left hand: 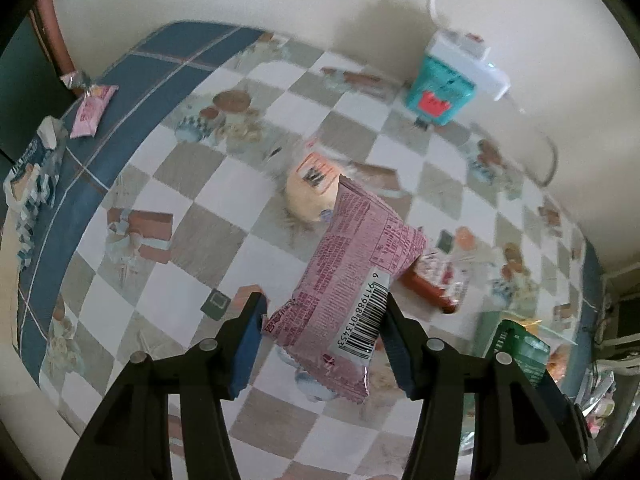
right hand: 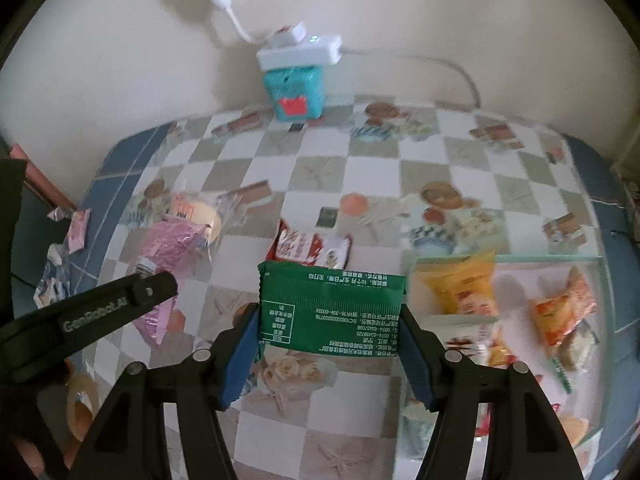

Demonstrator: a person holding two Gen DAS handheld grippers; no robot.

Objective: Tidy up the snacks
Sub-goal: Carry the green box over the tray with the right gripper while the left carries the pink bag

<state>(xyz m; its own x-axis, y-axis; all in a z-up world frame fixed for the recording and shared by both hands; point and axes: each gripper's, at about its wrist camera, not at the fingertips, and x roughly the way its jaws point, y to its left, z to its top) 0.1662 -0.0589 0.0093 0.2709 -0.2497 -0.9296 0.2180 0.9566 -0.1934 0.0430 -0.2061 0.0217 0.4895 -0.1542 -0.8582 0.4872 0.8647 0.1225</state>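
My left gripper (left hand: 322,308) is shut on a pink snack packet (left hand: 360,264), barcode side up, held tilted above the checkered tablecloth (left hand: 192,184). My right gripper (right hand: 328,316) is shut on a flat green packet (right hand: 332,304) with white print, also lifted off the table. In the right wrist view the left gripper's finger (right hand: 152,286) shows at the left with the pink packet (right hand: 168,248) beyond it. On the table beneath lie a red-and-white packet (right hand: 308,246) and a pale yellow bun in clear wrap (right hand: 200,210).
A clear box (right hand: 520,260) holding several orange and yellow snacks stands at the right. A teal box (right hand: 294,92) under a white power strip (right hand: 300,50) sits against the wall. A small pink packet (left hand: 92,110) and a blue-white bag (left hand: 32,176) lie at the left edge.
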